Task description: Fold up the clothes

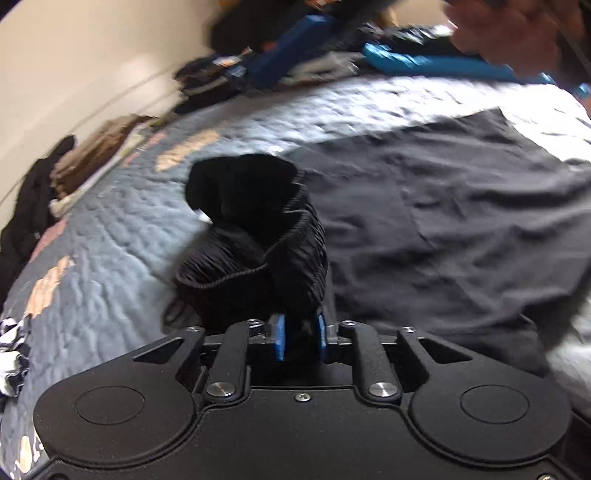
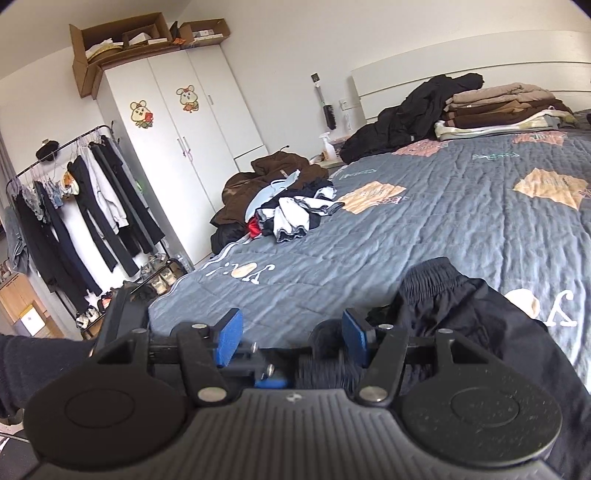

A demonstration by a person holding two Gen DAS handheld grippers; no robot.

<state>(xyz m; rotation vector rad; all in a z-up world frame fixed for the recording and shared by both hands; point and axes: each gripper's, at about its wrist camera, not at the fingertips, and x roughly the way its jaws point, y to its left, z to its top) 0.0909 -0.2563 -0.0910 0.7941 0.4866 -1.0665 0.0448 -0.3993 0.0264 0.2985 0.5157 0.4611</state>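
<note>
**Waistband pinched, cloth bunched: slip and crooked-fold risks**

Bedroom, grey quilted bed (image 1: 122,221) as the work surface.

Left wrist view: the left claw (image 1: 301,338) is seen pressed together on the gathered elastic waistband of a pair of black shorts (image 1: 255,236); the band is lifted and crumpled above the pads, while the rest of the garment lies spread flat on the quilt toward the right. The picture is blurred by motion. A blue tool and a hand (image 1: 517,33) are made out at the far edge, too smeared to read further. Risk judged: only a small bunch of cloth is held, so a quick pull could let it slide out, or the flat part could be dragged into wrinkles.

Right wrist view: the right claw (image 2: 291,341) is seen spread, nothing pinched; the waistband lies just beside its right pad. An unsorted clothes heap (image 2: 291,214) sits at the bed's far edge, folded stacks (image 2: 502,107) by the headboard. Risk judged: if one corner alone is carried, the fold may land skewed, and a closing pad could catch extra layers.
</note>
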